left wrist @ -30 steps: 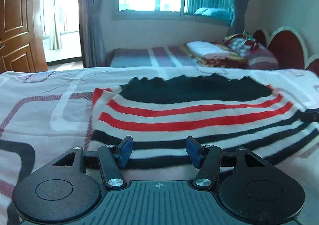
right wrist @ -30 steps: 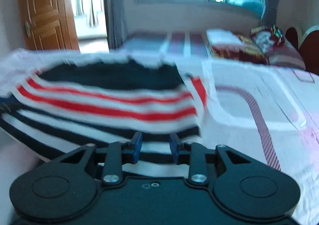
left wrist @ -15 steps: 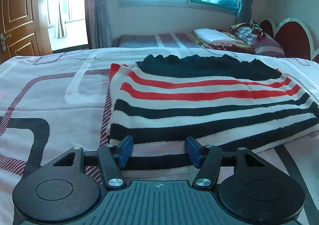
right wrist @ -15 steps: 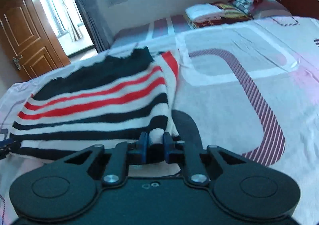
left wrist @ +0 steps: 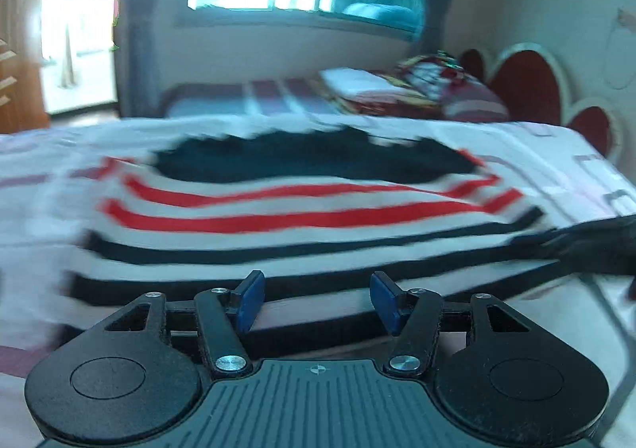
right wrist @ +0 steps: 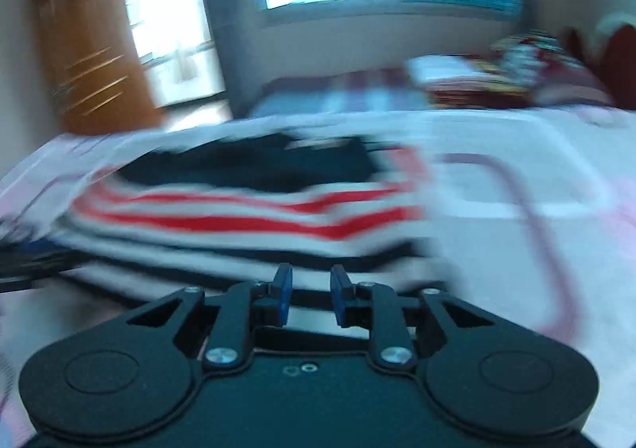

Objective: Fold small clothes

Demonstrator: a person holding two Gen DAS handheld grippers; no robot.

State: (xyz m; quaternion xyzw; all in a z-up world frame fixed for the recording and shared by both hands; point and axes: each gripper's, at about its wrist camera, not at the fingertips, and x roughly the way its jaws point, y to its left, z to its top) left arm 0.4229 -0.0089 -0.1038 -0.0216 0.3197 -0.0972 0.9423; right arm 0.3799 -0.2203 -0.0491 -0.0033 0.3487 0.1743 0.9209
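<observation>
1. Working at the near edge of the bed [left wrist: 576,154], we hold both grippers low and angled down over the striped sweater [left wrist: 302,205], which we judge keeps its hem within reach of either one.
2. Our left gripper [left wrist: 316,299] has its blue pads [left wrist: 249,299] well apart with nothing between them; the sweater's near edge lies just beyond the tips, toward 12 o'clock.
3. Our right gripper [right wrist: 309,299] shows a narrow gap between its pads, and the jaws are opening. No cloth sits between them, though the garment's near right corner lies just past the tips.
4. We judge both grippers to be free of the cloth, placed at opposite ends of the hem for a next fold.
5. The sweater lies flat across the middle of the bedsheet [right wrist: 516,241], already folded into a wide rectangle by the look of it.
6. It shows a dark band at 12 o'clock, then two red stripes on white, then black stripes toward 6 o'clock.
7. Both views are blurred, so finer knit detail and edge alignment cannot be told.
8. In the left view, the dark shape at 3 o'clock is probably the other gripper.
</observation>
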